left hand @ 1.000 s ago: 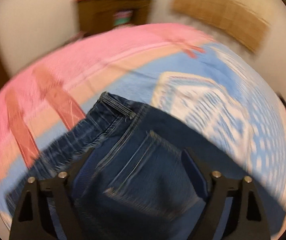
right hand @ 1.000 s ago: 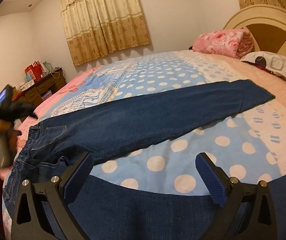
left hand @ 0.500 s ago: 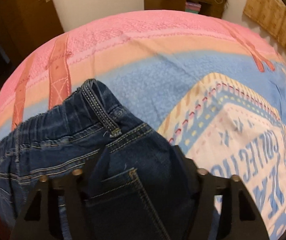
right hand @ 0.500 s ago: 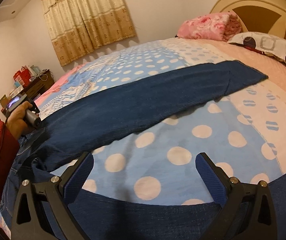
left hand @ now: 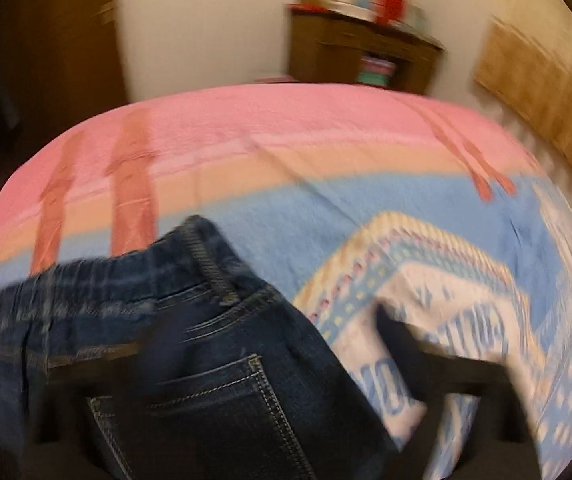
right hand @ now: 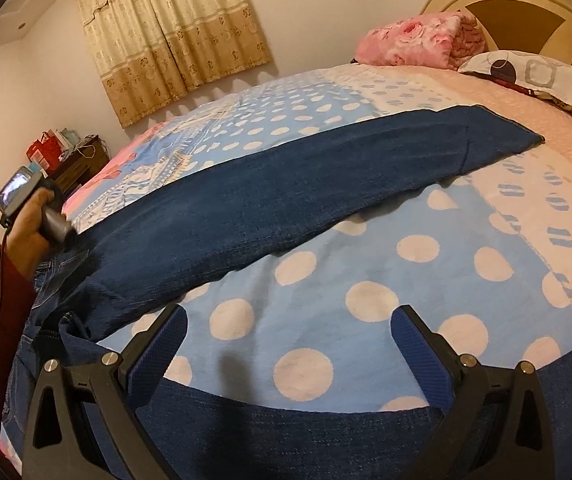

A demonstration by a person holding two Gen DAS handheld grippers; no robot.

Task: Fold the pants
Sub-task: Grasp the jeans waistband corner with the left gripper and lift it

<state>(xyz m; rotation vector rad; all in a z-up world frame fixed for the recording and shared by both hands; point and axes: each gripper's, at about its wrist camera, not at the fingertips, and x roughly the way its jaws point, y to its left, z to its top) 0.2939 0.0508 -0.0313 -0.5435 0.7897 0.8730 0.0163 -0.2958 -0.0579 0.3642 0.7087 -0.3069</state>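
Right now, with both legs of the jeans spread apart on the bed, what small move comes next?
Probably lower the open right hand-held gripper onto the near leg and close. That leg lies just under its fingers, apart from the far leg, so the fold hasn't started.

The left gripper [left hand: 269,344] (badly blurred) seems spread wide over the jeans [left hand: 213,360] waistband on the bedspread [left hand: 326,184].

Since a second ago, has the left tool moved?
Yes. In the right wrist view the left tool has dropped from beside the dresser onto the jeans waist.
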